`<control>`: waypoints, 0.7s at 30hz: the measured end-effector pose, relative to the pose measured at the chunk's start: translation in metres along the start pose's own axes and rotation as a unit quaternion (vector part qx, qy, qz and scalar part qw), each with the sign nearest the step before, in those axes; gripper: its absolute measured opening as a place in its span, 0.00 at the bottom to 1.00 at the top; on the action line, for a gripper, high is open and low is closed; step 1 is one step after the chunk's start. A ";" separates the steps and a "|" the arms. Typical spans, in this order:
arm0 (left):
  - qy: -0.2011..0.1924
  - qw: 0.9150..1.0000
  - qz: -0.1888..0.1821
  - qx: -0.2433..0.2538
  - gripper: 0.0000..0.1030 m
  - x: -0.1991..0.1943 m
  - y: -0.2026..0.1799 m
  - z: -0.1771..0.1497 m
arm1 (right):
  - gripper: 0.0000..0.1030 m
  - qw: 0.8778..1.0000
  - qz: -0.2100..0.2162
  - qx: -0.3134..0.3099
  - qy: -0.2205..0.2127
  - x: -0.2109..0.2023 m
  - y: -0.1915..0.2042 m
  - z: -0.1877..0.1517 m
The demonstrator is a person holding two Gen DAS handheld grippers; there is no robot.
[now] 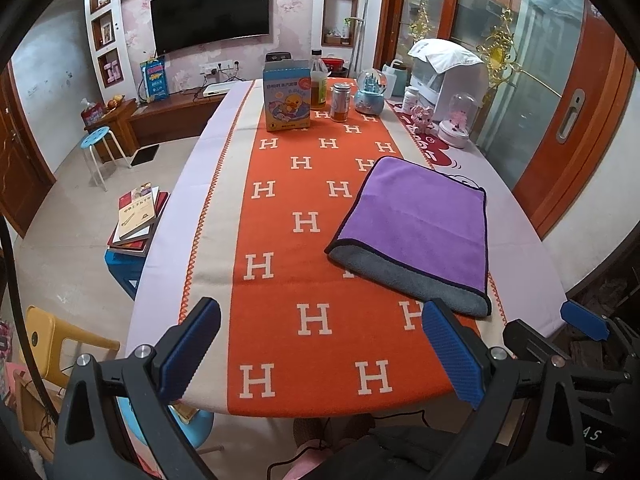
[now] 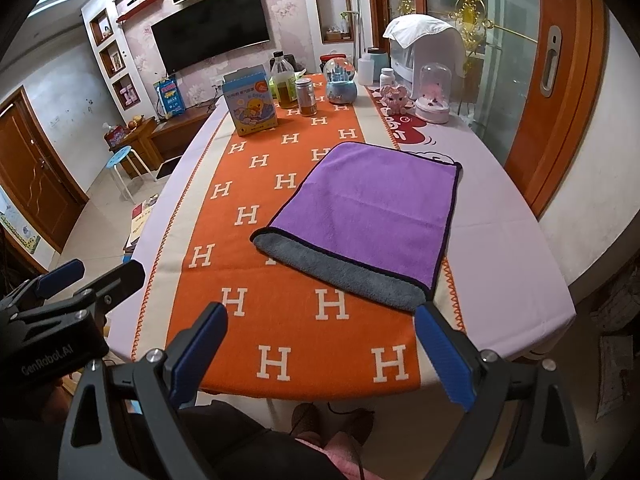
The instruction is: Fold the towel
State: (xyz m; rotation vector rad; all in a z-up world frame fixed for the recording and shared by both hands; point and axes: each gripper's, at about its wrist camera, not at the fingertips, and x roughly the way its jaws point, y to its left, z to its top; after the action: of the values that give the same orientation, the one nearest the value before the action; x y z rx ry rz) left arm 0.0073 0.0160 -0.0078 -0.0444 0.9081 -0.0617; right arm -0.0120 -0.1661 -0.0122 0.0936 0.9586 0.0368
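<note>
A purple towel (image 1: 420, 216) with a grey underside and dark edging lies folded on the table's orange runner; the top layer stops short, so a grey strip shows along the near edge. It also shows in the right wrist view (image 2: 372, 208). My left gripper (image 1: 320, 316) is open and empty above the near table edge, left of the towel's near corner. My right gripper (image 2: 322, 318) is open and empty, its right finger (image 2: 440, 344) close to the towel's near right corner. Each gripper shows at the edge of the other's view.
The table (image 1: 184, 200) has an orange H-patterned runner. At its far end stand a blue box (image 1: 286, 96), a bottle (image 1: 318, 80), a jar (image 1: 341, 102), a snow globe (image 1: 370, 92) and ornaments. Stools and books (image 1: 136, 216) are left of the table.
</note>
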 end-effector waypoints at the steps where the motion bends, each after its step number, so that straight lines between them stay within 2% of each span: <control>1: 0.001 1.000 -0.001 0.002 0.97 0.001 0.001 -0.001 | 0.92 1.000 0.000 0.001 0.000 0.000 0.001 0.000; 11: 0.008 0.999 -0.014 0.027 0.97 0.008 0.015 -0.007 | 0.92 1.000 -0.016 0.019 -0.015 -0.001 0.020 -0.014; 21: 0.020 0.998 -0.030 0.049 0.97 0.017 0.021 -0.004 | 0.92 0.998 -0.035 0.051 -0.026 -0.007 0.023 -0.028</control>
State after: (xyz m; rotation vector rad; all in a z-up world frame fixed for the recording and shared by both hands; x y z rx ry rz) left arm 0.0152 0.0355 -0.0252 0.0210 0.9421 -0.1639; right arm -0.0388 -0.1414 -0.0206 0.1534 0.9108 -0.0787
